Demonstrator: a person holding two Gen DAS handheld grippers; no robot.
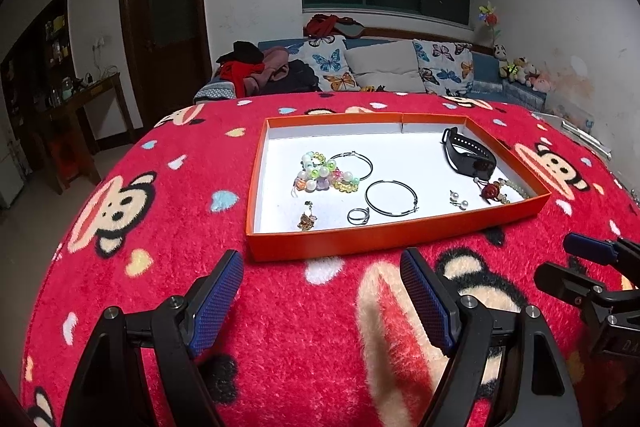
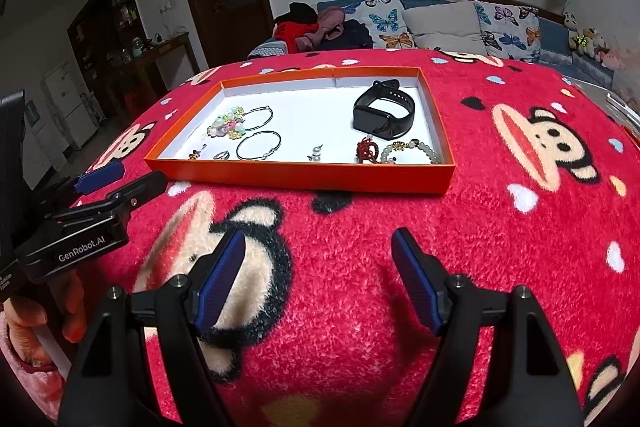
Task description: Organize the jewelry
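Both fisheye views look forward and slightly down along their own jaws, low over the red blanket point(image 1: 304, 323), toward the sofa point(image 1: 380, 67) and window at the top of the frame. Each sits near the orange tray point(image 1: 384, 233), which lies mid-frame in both. The left view catches the right gripper point(image 1: 592, 267) at its right edge; the right view catches the left gripper point(image 2: 116, 183) at its left edge

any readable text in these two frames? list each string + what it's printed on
"GenRobot.AI": white print on the black body of the left gripper, right wrist view.
Small white print on the black housing at the far left edge of that view: cut off, unreadable.
Embossed letters, possibly "D.A", on the right gripper body in the left wrist view: too faint to confirm.
Orange tray, black smartwatch, red blanket: no lettering visible.
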